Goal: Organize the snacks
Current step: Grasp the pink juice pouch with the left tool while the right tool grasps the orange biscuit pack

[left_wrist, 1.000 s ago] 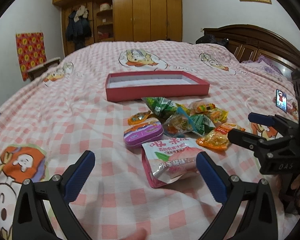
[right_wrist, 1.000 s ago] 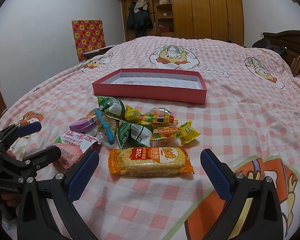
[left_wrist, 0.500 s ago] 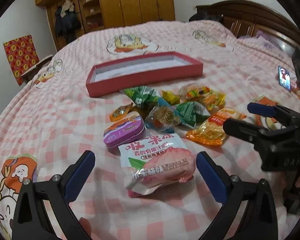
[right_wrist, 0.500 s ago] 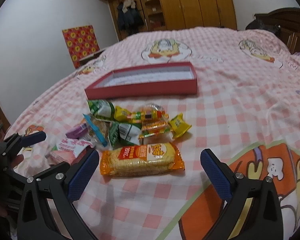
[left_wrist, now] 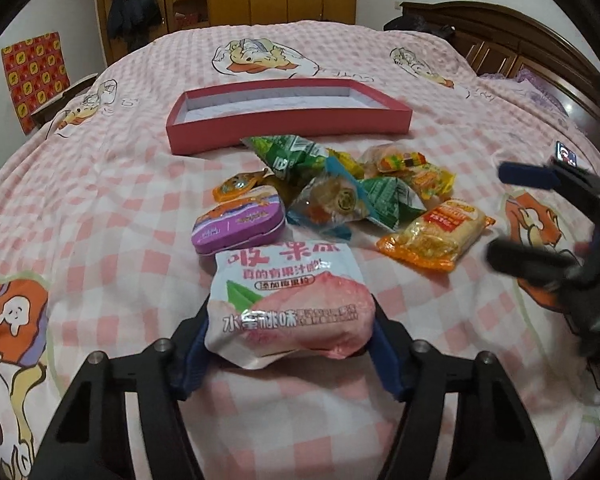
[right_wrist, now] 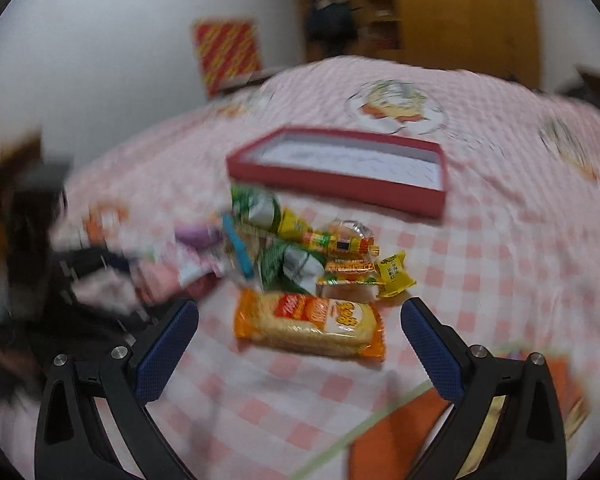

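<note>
Between the left gripper's (left_wrist: 290, 334) closing fingers lies the peach pouch (left_wrist: 288, 304), long axis crosswise; the right gripper (right_wrist: 300, 334) gapes wide

Black gripper (right_wrist: 300, 324), blue textured pads (right_wrist: 166, 350)

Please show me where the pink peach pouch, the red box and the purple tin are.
pink peach pouch (left_wrist: 288, 304), left wrist view, printed front.
red box (left_wrist: 288, 122), left wrist view, near wall.
purple tin (left_wrist: 240, 220), left wrist view, lid.
</note>
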The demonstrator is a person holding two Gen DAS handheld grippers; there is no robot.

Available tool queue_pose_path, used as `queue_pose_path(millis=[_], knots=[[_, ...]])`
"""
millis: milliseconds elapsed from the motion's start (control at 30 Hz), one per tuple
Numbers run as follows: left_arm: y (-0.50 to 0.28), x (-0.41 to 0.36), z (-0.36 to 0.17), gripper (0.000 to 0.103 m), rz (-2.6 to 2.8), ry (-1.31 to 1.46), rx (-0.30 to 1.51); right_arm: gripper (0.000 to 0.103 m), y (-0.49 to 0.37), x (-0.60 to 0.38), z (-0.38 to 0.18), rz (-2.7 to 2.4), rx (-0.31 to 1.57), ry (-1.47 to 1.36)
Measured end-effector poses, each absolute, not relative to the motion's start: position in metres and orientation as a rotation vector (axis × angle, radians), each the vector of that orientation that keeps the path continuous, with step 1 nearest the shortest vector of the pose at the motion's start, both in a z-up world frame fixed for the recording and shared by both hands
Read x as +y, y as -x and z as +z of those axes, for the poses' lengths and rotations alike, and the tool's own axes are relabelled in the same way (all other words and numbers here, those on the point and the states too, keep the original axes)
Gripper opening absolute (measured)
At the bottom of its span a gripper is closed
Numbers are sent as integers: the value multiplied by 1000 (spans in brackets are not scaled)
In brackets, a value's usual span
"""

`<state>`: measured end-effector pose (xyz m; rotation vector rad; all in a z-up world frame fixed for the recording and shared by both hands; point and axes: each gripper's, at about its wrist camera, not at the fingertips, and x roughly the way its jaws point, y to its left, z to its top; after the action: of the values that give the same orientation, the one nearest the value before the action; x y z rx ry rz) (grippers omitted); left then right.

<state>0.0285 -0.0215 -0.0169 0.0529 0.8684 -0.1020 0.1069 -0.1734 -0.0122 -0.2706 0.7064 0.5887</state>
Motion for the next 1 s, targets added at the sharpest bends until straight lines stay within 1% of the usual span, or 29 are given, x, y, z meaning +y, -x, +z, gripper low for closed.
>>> queue_pose_path(millis=[133,200,233,267,300,333,367,433,467,500,667,867,1000], knots=[[-17,-11,-5,71,-78,4,848,102,-109,-155,-24,649,697,499],[-11,-4,0,71,-68,34,839,97,-108,-145,-32,707,682,579],[-9,-1,2,71,-61,44,835,88,-104,-138,-36,705,623,645],[-6,1,4,71,-53,49,830,76,-103,-133,-39,708,590,679],[-4,2,6,71,-47,53,827,65,-106,-129,-44,724,588,699],[-1,3,7,71,-42,55,824,49,-109,-124,-51,743,626,711],[1,5,9,71,-38,56,821,48,-112,-120,-58,743,662,726],[5,5,10,71,-35,58,817,42,-109,-118,-59,734,638,745],[6,6,10,71,-35,58,814,38,-108,-119,-56,730,642,731],[7,6,12,71,-33,58,812,31,-108,-121,-52,729,644,703],[10,5,14,71,-27,52,794,23,-109,-143,-24,730,650,534],[13,6,19,71,-24,51,776,20,-112,-155,-9,736,666,408],[14,7,22,70,-26,52,764,18,-107,-157,-5,727,648,390]])
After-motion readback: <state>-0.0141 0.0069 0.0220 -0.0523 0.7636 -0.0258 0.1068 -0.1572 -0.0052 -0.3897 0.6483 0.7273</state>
